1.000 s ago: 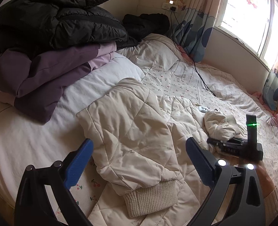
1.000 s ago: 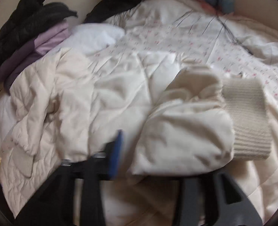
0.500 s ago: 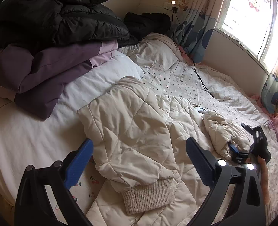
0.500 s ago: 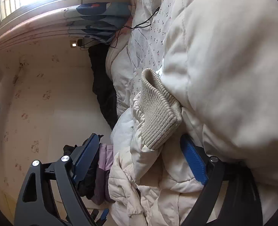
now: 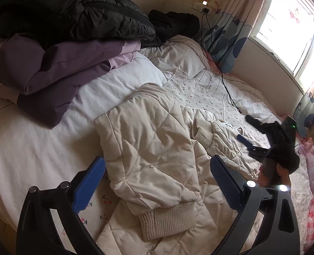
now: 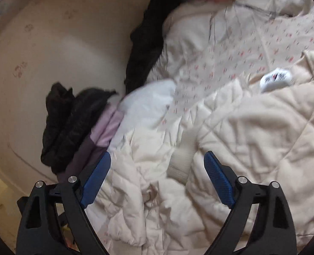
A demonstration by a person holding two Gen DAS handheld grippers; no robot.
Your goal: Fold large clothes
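A cream quilted jacket lies spread on the bed. One sleeve with a knit cuff is folded across its front. The other sleeve, with its cuff, lies over the middle. My left gripper is open and empty, hovering above the folded sleeve. My right gripper is open and empty above the jacket; its cuff lies between the jaws. The right gripper also shows in the left wrist view, just right of the second sleeve.
A stack of folded black and purple coats sits at the bed's left on a white pillow. A black garment lies by the wall. A black cable runs across the floral quilt. The window is at right.
My right gripper let go of the second sleeve, leaving it laid across the jacket's middle, and drew back open. My left gripper barely moved.
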